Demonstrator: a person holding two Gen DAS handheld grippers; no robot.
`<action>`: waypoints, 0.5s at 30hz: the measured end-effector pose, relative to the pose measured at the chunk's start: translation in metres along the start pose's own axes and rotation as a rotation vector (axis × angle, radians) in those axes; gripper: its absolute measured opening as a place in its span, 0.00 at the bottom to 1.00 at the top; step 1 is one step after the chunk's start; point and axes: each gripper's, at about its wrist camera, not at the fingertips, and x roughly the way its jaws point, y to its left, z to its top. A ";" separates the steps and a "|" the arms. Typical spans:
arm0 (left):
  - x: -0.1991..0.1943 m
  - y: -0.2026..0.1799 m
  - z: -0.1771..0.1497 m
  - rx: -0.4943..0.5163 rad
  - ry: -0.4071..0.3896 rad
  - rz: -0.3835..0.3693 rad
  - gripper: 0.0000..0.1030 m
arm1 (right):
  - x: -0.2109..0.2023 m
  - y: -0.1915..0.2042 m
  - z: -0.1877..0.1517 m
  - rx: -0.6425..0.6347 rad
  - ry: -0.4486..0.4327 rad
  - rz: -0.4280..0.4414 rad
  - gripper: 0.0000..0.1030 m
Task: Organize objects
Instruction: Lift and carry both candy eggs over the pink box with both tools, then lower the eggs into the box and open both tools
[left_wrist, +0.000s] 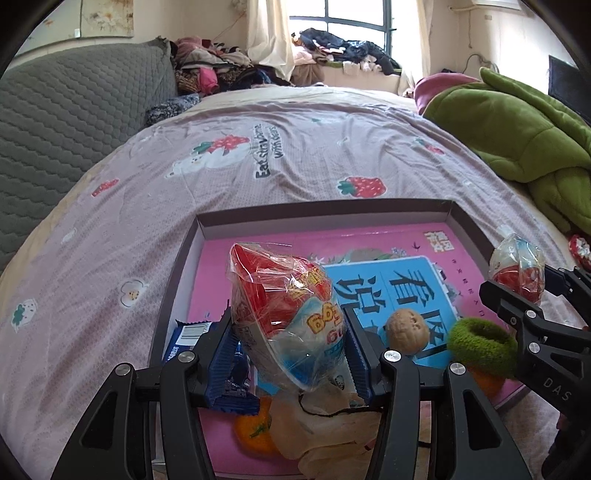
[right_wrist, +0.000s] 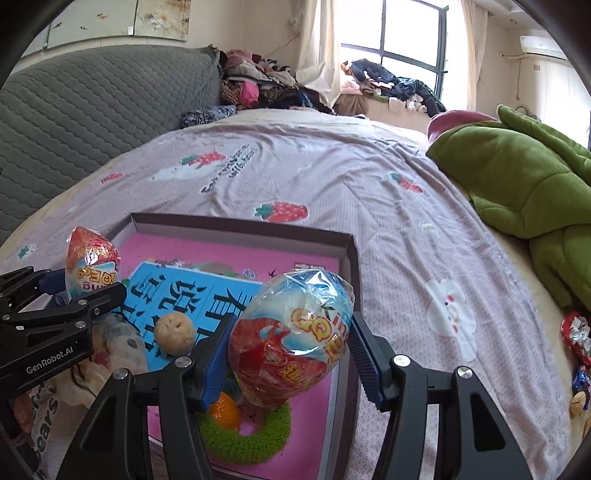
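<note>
Both the left gripper (left_wrist: 291, 343) and right gripper (right_wrist: 290, 354) are each pinching a light, slippery, crushable cellophane-wrapped red-and-blue egg-shaped toy (left_wrist: 284, 314) (right_wrist: 291, 332) around its middle, over the shallow dark-rimmed cardboard tray's (left_wrist: 332, 210) near edge.

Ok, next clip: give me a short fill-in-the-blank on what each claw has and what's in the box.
1. Each claw, left claw and right claw, is shut on a wrapped toy ____.
2. The box sits on the ____.
3. The walnut lies on the ____ book cover.
4. The fuzzy ring is ____.

Missing: egg; bed; blue; green
</note>
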 end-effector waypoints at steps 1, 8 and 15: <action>0.002 0.000 -0.001 -0.002 0.003 0.001 0.54 | 0.002 0.000 -0.001 0.000 0.008 -0.006 0.58; 0.008 0.000 -0.003 0.009 0.026 0.011 0.55 | 0.009 0.000 -0.005 0.009 0.033 0.001 0.58; 0.006 0.000 -0.002 0.006 0.033 0.004 0.56 | 0.006 0.004 -0.005 -0.008 0.036 -0.013 0.58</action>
